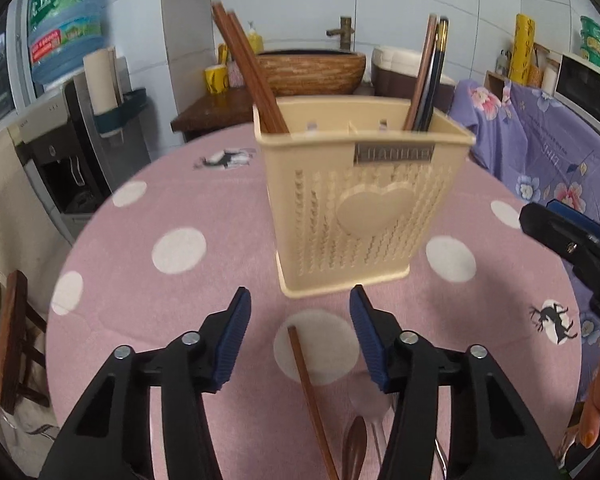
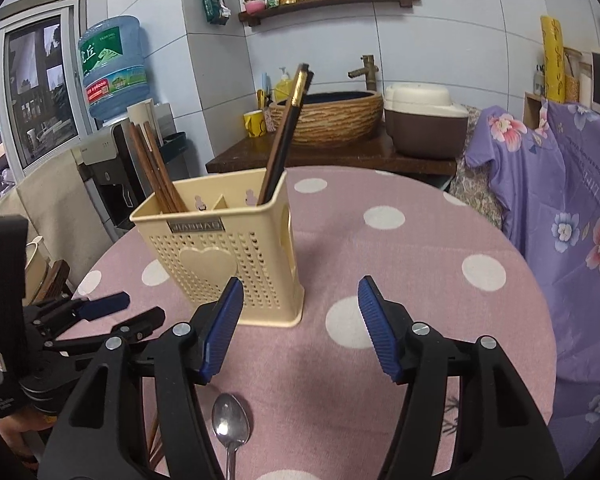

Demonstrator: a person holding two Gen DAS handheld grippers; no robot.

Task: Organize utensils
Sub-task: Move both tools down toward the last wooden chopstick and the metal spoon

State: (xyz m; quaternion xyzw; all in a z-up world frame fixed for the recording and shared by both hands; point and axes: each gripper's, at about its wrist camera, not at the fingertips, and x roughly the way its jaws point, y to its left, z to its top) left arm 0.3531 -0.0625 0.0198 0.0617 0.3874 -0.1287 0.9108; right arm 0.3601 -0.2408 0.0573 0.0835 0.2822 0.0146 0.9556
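Left gripper (image 1: 298, 312): jaws spread wide, nothing between the pads. A loose brown chopstick (image 1: 310, 396) lies flat on the tablecloth (image 1: 180, 300) below the gap, its tip between the two fingers, touching neither. Just right of it, near the right finger's base, a wooden spoon (image 1: 354, 446) and a clear spoon (image 1: 370, 400), partly hidden by the finger.

Right gripper (image 2: 300, 306): jaws also spread wide, holding nothing. A metal spoon (image 2: 230, 426) lies on the cloth under the left finger's inner side, bowl toward the holder, not touched. Brown sticks show at the lower left behind that finger; too hidden to count.

Holder (image 1: 364, 196): cream plastic, perforated, heart on the front, upright on the table, divided by a middle wall. Left compartment holds brown chopsticks (image 1: 248, 68) leaning left. Right compartment holds dark chopsticks (image 1: 430, 72) leaning against the far right corner. The holder stands just ahead of the left gripper's fingertips; in the right view it sits ahead and to the left, close to the left pad.

Around: basin (image 2: 328, 118), yellow mug (image 2: 255, 123), rice cooker (image 2: 424, 124) on the counter behind; water jug (image 2: 114, 66) at left; floral cloth (image 2: 560, 216) at right.
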